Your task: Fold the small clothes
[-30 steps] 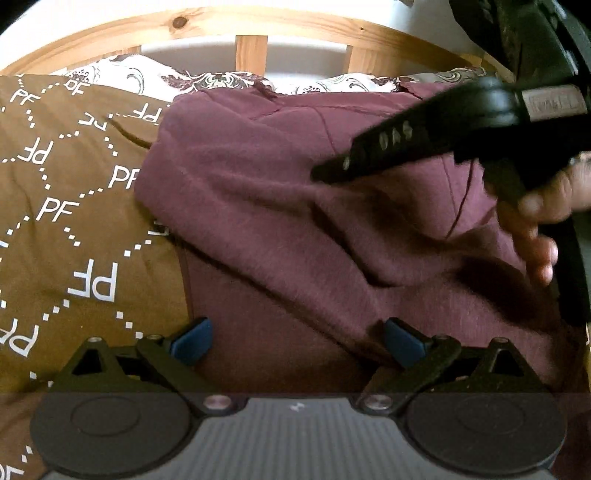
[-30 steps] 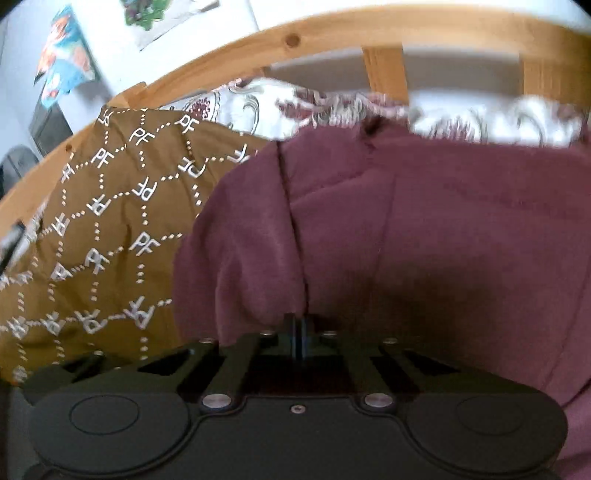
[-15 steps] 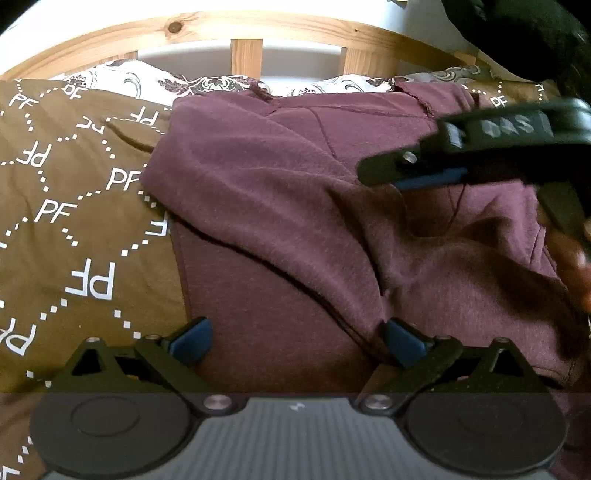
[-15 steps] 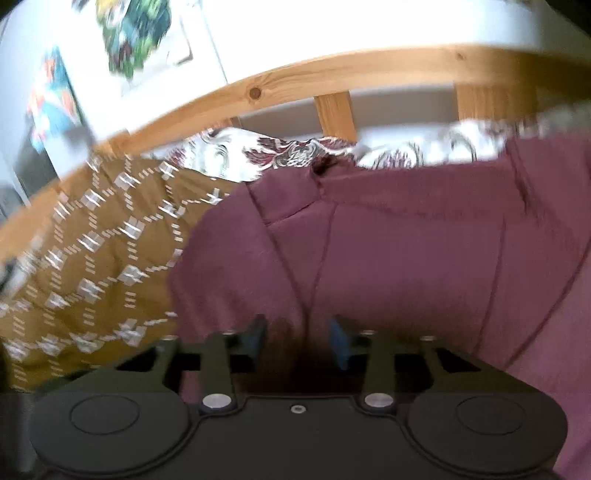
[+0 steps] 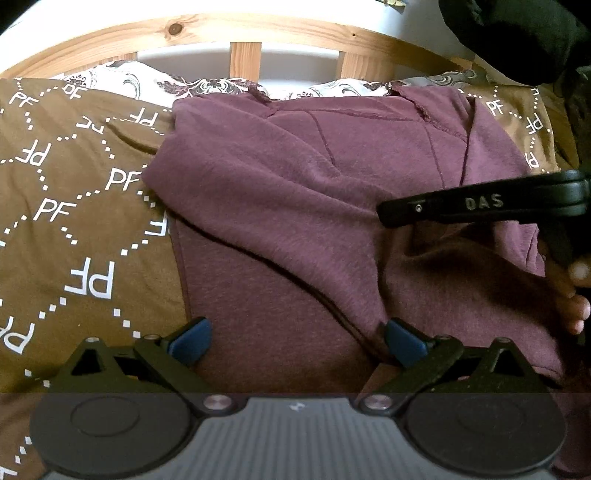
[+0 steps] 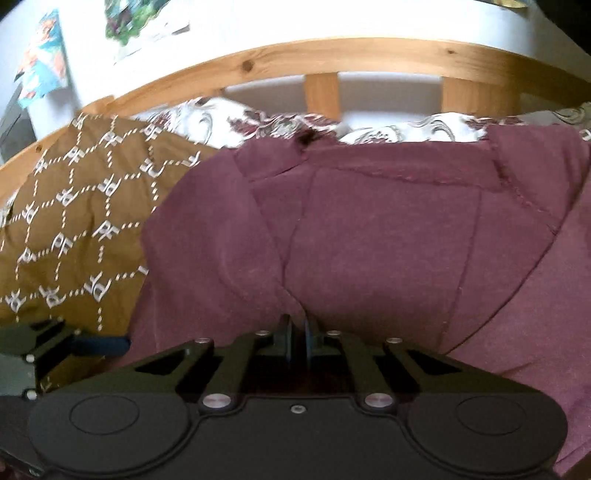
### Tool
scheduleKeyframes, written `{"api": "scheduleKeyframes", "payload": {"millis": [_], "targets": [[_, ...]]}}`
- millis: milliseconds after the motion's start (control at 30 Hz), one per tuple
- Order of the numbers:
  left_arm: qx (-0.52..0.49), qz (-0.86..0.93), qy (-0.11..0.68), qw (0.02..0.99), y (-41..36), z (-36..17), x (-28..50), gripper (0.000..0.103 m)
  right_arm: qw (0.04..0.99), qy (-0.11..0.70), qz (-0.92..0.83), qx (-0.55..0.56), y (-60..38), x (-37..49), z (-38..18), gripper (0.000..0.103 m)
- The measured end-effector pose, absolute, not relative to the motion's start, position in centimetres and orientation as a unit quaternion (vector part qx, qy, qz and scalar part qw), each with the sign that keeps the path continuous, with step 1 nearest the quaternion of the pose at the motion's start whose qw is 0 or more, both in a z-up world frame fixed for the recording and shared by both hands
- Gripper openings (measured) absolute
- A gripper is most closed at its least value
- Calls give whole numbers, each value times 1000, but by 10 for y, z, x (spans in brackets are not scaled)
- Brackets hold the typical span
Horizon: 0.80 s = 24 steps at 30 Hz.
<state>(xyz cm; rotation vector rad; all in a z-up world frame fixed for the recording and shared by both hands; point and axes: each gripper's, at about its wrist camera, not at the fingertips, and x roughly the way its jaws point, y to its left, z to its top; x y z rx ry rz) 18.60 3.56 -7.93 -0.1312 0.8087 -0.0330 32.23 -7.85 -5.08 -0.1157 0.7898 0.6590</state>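
Note:
A maroon garment (image 5: 295, 184) lies spread on the bed, with one flap folded diagonally across it. My left gripper (image 5: 297, 341) rests open at the garment's near edge, and cloth lies between its blue pads (image 5: 192, 341) without being pressed. My right gripper (image 5: 384, 214) reaches in from the right, held by a hand (image 5: 576, 306). In the right wrist view the jaws of the right gripper (image 6: 297, 332) stand almost together, and a crease of the garment (image 6: 369, 240) runs down into them. The left gripper's pad (image 6: 99, 345) shows at the lower left there.
A brown cover printed with white PF letters (image 5: 74, 221) lies under and left of the garment. A floral pillow (image 5: 147, 81) and a wooden slatted headboard (image 5: 243, 33) stand behind it. Posters (image 6: 40, 62) hang on the white wall.
My right gripper moved right across the garment, opened and dropped the flap it carried, then closed again further right. The flap now lies flat. My left gripper stayed still.

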Motion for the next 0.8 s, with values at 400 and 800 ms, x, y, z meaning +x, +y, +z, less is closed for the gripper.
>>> {"api": "scheduleKeyframes", "payload": {"millis": [400, 800], "targets": [[-98, -22, 392, 914, 48, -56, 162, 102, 897, 357, 257, -43, -155, 267, -28, 72], [-37, -71, 376, 923, 31, -9, 104, 102, 912, 332, 230, -73, -236, 128, -5, 102]]}}
